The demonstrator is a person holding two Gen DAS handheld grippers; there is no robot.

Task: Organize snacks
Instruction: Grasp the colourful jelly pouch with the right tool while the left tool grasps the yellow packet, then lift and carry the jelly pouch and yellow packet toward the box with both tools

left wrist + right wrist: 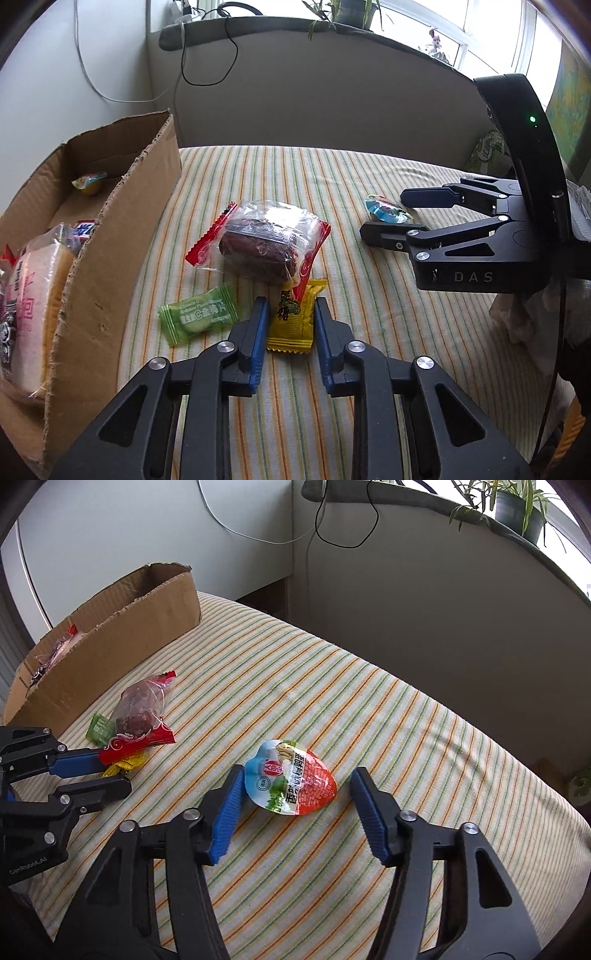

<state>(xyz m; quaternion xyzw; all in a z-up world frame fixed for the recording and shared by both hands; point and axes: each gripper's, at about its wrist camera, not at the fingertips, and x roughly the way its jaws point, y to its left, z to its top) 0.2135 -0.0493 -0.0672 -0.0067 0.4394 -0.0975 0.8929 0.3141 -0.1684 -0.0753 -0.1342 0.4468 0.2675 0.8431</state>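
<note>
Left claw pinches crinkly yellow candy; right claw brackets glossy egg-shaped packet.

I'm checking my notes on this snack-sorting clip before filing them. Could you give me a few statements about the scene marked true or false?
1. The yellow candy packet lies between the left gripper jaws. True.
2. The cardboard box holds no snacks. False: a wrapped bread and a small jelly cup are inside.
3. The egg-shaped packet sits between the right gripper jaws. True.
4. The green candy packet is inside the box. False: it lies on the striped cloth beside the box.
5. The right gripper clamps the egg-shaped packet on both sides. False: a gap shows on one side.
</note>
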